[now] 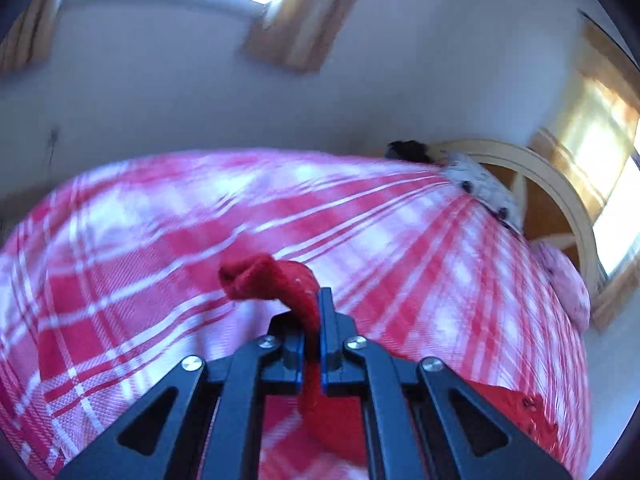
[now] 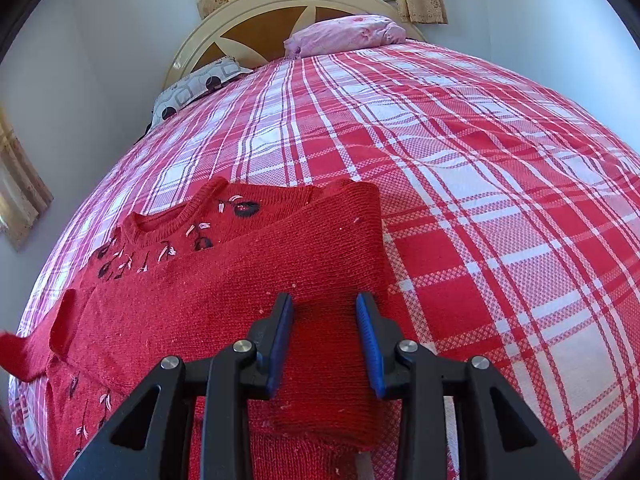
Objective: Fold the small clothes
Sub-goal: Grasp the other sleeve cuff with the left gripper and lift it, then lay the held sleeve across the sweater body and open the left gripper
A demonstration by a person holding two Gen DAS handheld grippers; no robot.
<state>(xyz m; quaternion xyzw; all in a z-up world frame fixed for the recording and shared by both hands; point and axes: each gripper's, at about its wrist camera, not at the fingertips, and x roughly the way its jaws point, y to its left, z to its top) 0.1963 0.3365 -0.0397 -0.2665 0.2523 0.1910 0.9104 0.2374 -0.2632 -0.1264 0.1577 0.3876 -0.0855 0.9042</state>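
Observation:
A small red knit sweater (image 2: 224,300) with dark and pale embroidery at the neck lies on the plaid bed, one sleeve folded across its front. My right gripper (image 2: 325,312) is open just above that folded sleeve, one finger on each side of it. My left gripper (image 1: 314,312) is shut on the other red sleeve (image 1: 276,280) and holds it lifted above the bed, the cuff drooping to the left. More of the sweater (image 1: 516,404) shows at the lower right of the left wrist view, which is blurred.
The bed carries a red and white plaid cover (image 2: 460,152). A pink pillow (image 2: 344,34) and a grey patterned pillow (image 2: 196,84) lie by the cream and brown headboard (image 2: 256,20). White walls and curtained windows surround the bed.

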